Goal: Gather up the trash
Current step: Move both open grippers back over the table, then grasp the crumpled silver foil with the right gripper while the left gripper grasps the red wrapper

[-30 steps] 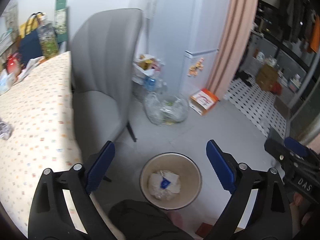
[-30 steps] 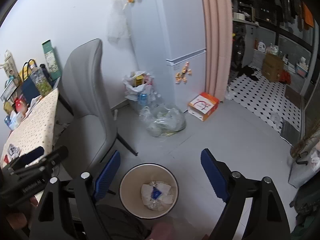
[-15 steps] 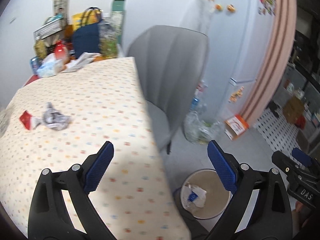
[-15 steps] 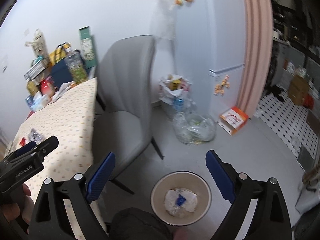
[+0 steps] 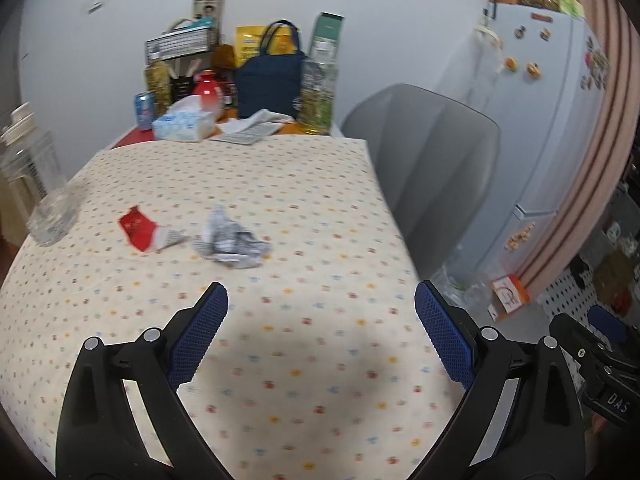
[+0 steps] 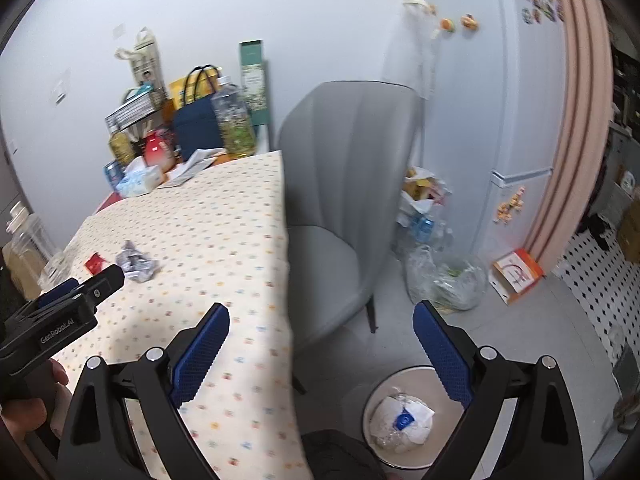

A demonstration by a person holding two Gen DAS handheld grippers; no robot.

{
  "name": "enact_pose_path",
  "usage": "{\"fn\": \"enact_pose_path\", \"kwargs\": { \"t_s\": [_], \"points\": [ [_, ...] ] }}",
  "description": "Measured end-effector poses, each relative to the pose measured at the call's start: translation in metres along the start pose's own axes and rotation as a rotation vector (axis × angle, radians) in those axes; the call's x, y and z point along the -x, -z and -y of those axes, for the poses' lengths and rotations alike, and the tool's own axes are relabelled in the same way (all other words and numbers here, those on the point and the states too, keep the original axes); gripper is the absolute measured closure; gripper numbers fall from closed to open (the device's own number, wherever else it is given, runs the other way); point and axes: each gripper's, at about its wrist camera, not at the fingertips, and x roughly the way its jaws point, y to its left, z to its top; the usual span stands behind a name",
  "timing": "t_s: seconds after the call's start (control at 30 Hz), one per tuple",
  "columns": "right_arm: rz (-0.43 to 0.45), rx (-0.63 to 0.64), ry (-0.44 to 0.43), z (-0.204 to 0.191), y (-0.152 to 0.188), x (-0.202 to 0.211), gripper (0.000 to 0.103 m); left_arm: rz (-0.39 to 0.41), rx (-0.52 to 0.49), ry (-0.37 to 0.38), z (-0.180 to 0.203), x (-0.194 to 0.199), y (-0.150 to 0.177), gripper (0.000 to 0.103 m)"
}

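A crumpled grey-white paper wad [image 5: 230, 242] and a red-and-white wrapper [image 5: 144, 231] lie on the dotted tablecloth [image 5: 280, 340]. Both also show in the right wrist view, the wad [image 6: 136, 263] and the wrapper [image 6: 94, 262]. My left gripper [image 5: 320, 312] is open and empty above the cloth, short of the wad. My right gripper [image 6: 320, 330] is open and empty over the table's right edge. A round beige trash bin [image 6: 404, 426] with white and blue rubbish in it stands on the floor below it.
A grey chair [image 6: 344, 208] stands at the table's right side. Bags, bottles and a tissue box [image 5: 184, 122] crowd the far end of the table. A clear jar [image 5: 38, 188] stands at the left. Plastic bags of bottles [image 6: 440, 276] sit by the fridge [image 6: 504, 100].
Both grippers have swung up and left from the bin on the floor toward the table. The left one now looks over the tablecloth at the wad and wrapper. Both stay open.
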Motion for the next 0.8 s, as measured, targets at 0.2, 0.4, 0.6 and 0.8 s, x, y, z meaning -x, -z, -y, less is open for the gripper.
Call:
{"fn": "enact_pose_path", "kwargs": {
  "t_s": [0.2,0.4,0.6,0.8],
  "points": [
    [-0.005,0.056,-0.053,-0.042,-0.005,-0.007,0.011,0.008,0.051,-0.043,-0.037,0.004,-0.002,0.009],
    [-0.008,0.095,-0.093,-0.074,-0.007,-0.013,0.010,0.014,0.090,-0.080,-0.068,0.006,-0.005,0.009],
    [-0.008,0.144,-0.113,-0.105,-0.012,-0.023,0.010,0.013,0.141,-0.111,-0.100,0.004,-0.008,0.009],
    [-0.018,0.175,-0.145,-0.134,-0.018,-0.038,0.010,0.010,0.174,-0.142,-0.128,-0.004,-0.013,0.009]
  ]
}}
